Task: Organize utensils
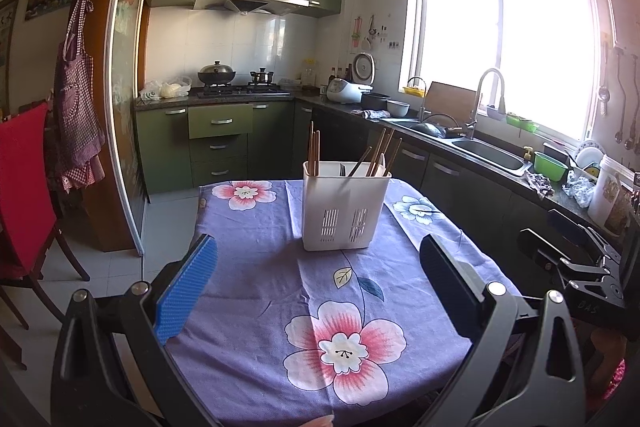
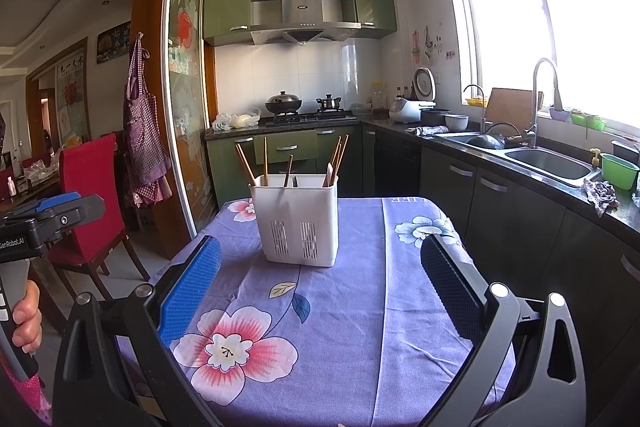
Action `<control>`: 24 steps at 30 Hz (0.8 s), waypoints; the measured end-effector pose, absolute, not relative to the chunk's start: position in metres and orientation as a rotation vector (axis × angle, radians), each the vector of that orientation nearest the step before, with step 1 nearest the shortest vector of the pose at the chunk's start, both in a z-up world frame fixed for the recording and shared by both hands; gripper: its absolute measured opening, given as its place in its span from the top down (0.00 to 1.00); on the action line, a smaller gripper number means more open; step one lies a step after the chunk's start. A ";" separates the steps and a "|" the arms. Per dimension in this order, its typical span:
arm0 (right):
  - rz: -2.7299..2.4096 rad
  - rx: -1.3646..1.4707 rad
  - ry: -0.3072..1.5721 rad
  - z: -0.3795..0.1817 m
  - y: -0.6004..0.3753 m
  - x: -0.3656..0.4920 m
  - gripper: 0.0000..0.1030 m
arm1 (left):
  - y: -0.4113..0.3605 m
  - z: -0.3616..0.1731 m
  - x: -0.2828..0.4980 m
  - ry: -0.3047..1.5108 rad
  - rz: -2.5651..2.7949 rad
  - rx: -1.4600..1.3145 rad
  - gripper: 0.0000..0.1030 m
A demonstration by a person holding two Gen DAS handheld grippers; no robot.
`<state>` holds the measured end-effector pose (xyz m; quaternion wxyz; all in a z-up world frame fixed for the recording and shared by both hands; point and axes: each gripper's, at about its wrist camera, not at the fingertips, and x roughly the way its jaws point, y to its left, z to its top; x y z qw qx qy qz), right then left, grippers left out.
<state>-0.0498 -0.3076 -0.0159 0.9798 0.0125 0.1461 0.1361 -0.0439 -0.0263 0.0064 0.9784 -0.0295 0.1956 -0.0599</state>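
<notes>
A white slotted utensil holder stands upright on the purple floral tablecloth. It holds several brown chopsticks and a dark utensil. It also shows in the right wrist view, with chopsticks leaning at both ends. My left gripper is open and empty, held above the cloth short of the holder. My right gripper is open and empty, also short of the holder. The right gripper's body shows at the left view's right edge. The left gripper's body shows at the right view's left edge.
A red chair stands left of the table. A dark counter with a sink, a faucet and a green tub runs along the right. A stove with pots is at the back.
</notes>
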 end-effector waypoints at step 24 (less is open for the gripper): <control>0.271 0.029 0.313 -0.020 -0.305 -0.045 0.04 | -0.025 -0.001 -0.034 0.417 -0.114 -0.074 0.07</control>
